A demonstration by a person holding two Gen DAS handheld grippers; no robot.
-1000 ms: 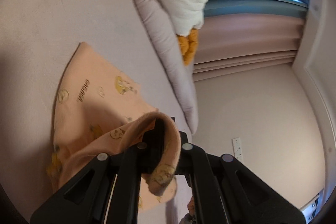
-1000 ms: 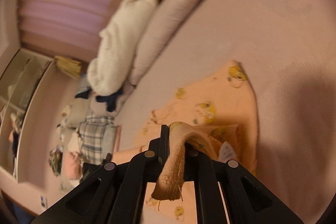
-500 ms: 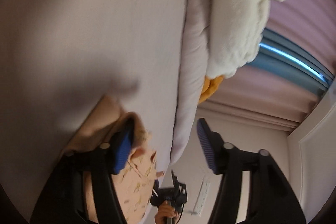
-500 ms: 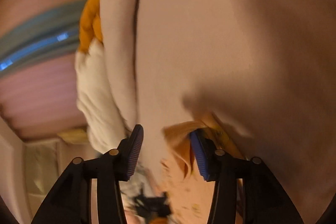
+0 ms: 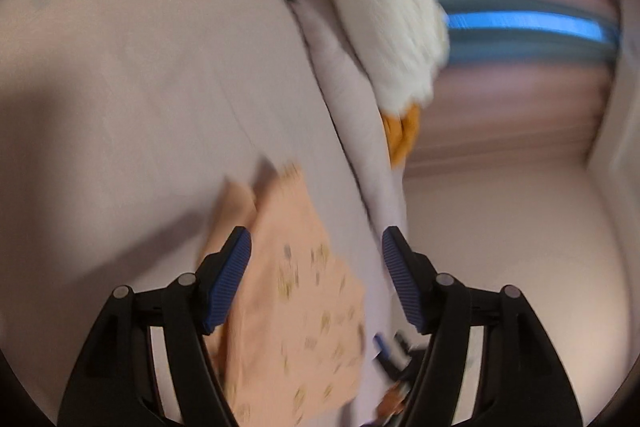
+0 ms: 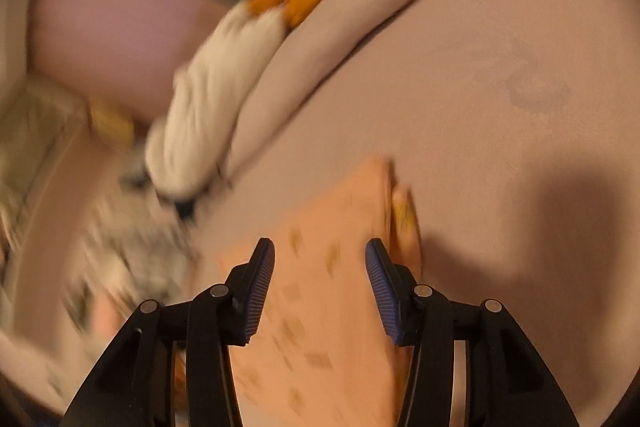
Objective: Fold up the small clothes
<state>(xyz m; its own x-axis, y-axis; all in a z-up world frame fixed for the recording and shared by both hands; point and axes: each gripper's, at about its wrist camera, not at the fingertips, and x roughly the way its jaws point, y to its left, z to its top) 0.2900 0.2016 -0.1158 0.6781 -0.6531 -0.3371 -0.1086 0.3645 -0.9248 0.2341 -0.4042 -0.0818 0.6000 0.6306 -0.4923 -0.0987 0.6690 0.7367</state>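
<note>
A peach garment [image 5: 296,307] with small yellow prints lies folded on the pale bed sheet [image 5: 140,67]. My left gripper [image 5: 315,239] hovers over its far end, blue pads wide apart, nothing pinched between them. In the right wrist view the same garment [image 6: 320,307] lies flat below my right gripper [image 6: 319,247]. That gripper is also open, and the cloth is under the jaws, not clamped by them. A second layer shows at the garment's right edge [image 6: 404,211]. Both views are motion-blurred.
A rolled pale quilt [image 5: 348,107] runs along the bed's far side. A white fluffy toy [image 5: 392,7] with orange feet [image 5: 402,135] rests on it. Pink curtains [image 5: 520,87] hang behind. A blurred pile of clothes [image 6: 132,259] lies beyond the bed's edge.
A second ago each gripper was shut on a lifted edge of the garment. Both have opened and let go, and the cloth now lies folded on the sheet.
</note>
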